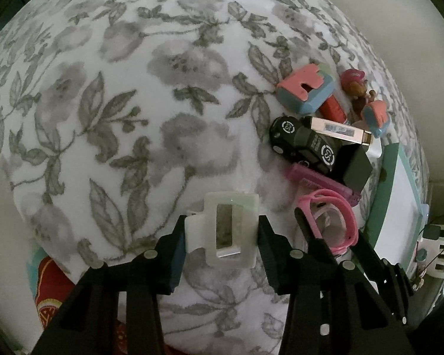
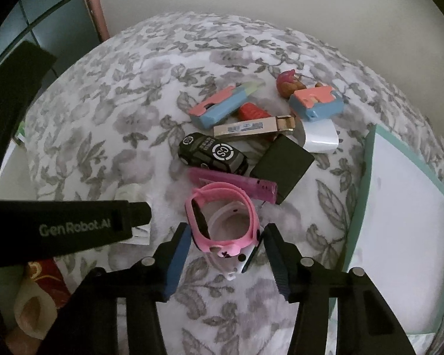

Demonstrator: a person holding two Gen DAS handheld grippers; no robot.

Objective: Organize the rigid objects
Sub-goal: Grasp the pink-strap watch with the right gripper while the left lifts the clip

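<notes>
The left gripper (image 1: 222, 233) was clamped on a white clip (image 1: 226, 227) lying on the flowery blanket (image 1: 103, 103). Right beside the clip, the right gripper (image 2: 226, 244) had its fingers pressed on a pink watch (image 2: 222, 222); a see-through band under the watch was hard to make out. Just past the watch lay a pink lighter (image 2: 231, 183), then a black toy car (image 2: 213, 153). The car hid part of the lighter.

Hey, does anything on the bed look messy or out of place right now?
Yes: the small things are jumbled in a heap on the floral blanket, the black toy car overlapping the pink comb, nothing aligned. No visible damage or spill.
</notes>
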